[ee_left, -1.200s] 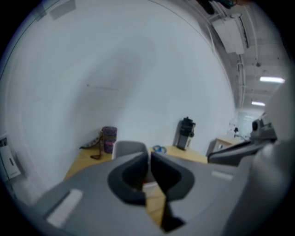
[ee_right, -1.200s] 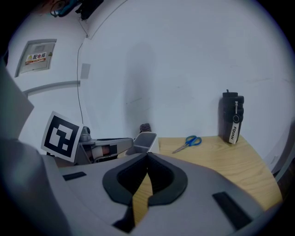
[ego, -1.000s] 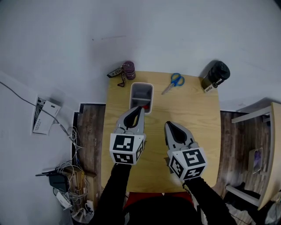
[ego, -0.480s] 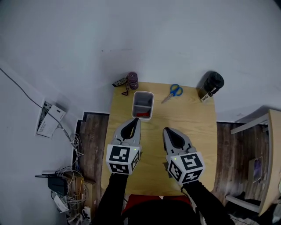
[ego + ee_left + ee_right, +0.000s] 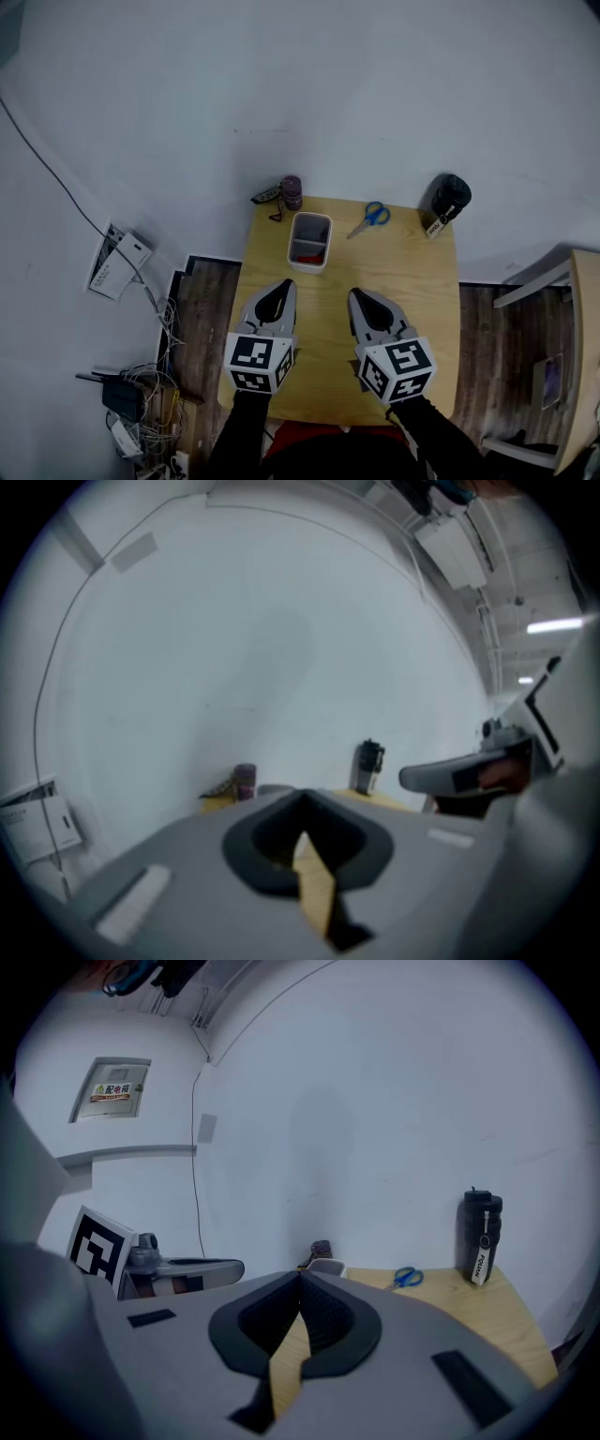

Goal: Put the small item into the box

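Observation:
A white box stands at the far middle of the wooden table, with a small red item lying in its near end. My left gripper hovers short of the box, jaws shut with nothing between them. Level with it to the right, my right gripper is shut and empty too. In the left gripper view the jaws meet at the tip. The right gripper view shows its jaws closed, with the box far ahead.
Blue scissors lie right of the box. A black bottle stands at the far right corner, a purple roll at the far left corner. Cables and a power strip lie on the floor to the left.
Both grippers have drawn back from the box toward the person; the left tip was at the box's near edge. The head view has risen and shows more wall.

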### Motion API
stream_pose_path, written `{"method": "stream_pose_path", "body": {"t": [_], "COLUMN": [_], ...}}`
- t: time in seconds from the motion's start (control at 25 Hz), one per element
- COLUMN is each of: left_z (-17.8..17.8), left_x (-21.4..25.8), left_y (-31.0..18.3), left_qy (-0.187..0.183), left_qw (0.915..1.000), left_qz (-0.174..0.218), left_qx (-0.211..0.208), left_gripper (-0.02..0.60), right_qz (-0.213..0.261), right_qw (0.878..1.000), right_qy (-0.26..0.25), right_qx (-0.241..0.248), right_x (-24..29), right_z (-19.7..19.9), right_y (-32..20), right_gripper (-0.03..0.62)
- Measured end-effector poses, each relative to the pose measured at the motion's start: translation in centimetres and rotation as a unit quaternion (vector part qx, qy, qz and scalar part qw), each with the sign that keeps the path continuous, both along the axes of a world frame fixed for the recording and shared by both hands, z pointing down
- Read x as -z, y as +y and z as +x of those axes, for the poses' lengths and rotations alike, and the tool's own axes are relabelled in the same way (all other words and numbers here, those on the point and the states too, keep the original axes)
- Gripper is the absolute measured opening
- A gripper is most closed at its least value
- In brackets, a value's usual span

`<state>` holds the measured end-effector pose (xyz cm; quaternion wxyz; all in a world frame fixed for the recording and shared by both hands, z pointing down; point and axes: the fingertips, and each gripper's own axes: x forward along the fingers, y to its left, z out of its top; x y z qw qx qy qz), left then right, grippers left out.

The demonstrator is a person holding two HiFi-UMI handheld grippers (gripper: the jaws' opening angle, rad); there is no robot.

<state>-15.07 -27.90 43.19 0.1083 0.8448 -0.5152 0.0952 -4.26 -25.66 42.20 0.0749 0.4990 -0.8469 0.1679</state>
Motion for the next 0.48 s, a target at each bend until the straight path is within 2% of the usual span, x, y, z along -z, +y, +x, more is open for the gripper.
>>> {"method": "stream_pose_path", "body": {"t": [0.48], "left_z": [-1.0], "left_x": [1.5], "left_y": [3.7], "left_qy": [-0.001], "left_qw": [0.9997], "left_qz": [0.010], "left_qx": [0.024], "left_gripper": [0.003], "right_qz": [0.017], "right_qw": [1.000], "right_qy": [0.005], "right_qx": [0.019], "right_x": [1.1], "right_z": [0.5], "right_y": [2.1], "right_gripper": [0.008]}}
